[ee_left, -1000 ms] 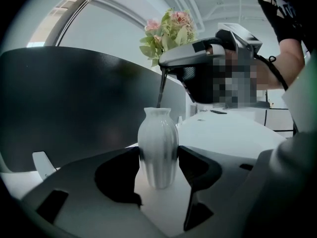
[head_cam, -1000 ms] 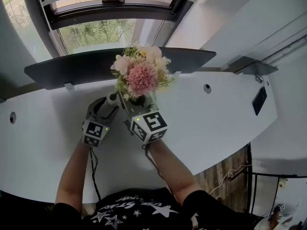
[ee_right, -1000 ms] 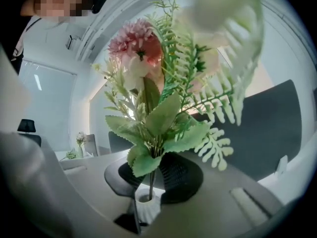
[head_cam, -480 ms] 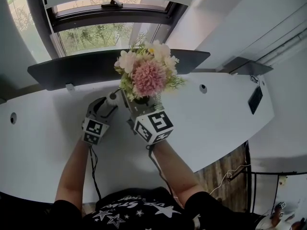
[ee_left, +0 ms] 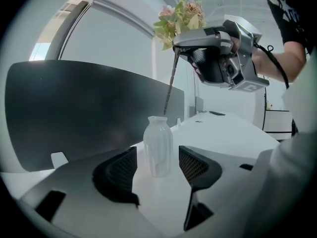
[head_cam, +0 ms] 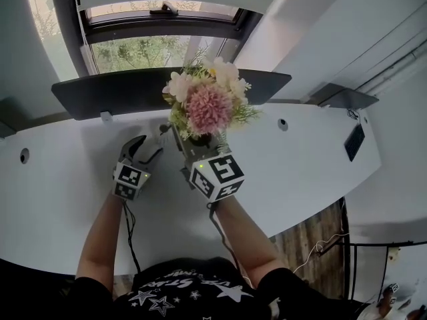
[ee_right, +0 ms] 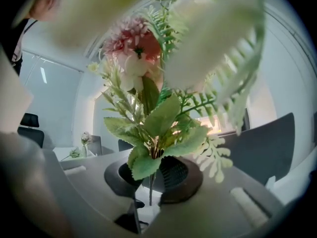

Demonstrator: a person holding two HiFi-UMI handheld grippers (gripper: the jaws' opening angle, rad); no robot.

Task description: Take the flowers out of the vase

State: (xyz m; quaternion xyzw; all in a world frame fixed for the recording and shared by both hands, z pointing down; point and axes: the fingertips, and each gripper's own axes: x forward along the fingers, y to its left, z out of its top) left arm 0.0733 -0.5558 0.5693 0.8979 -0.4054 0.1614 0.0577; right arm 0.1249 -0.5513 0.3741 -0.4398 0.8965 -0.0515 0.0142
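- One bunch of flowers (head_cam: 208,105), held up above the white table (head_cam: 300,172): one big pink bloom (head_cam: 209,110) in the middle, with several pale blooms and green sprigs round it.
- One small white vase (ee_left: 158,145) stands upright on the table in front of the single dark panel (head_cam: 120,92).
- Two grippers, one in each hand.
- The right gripper (ee_right: 154,176) has its jaws clamped on the bunch just under the lowest leaves.
- A thin stem (ee_left: 171,78) hangs down from that grip; its lower end shows just above the vase's mouth.
- The left gripper (head_cam: 148,148) has its jaws spread, with the vase between the two pads and a gap on each side.
- Two round holes (head_cam: 24,155) (head_cam: 283,123) show in the tabletop, well apart.
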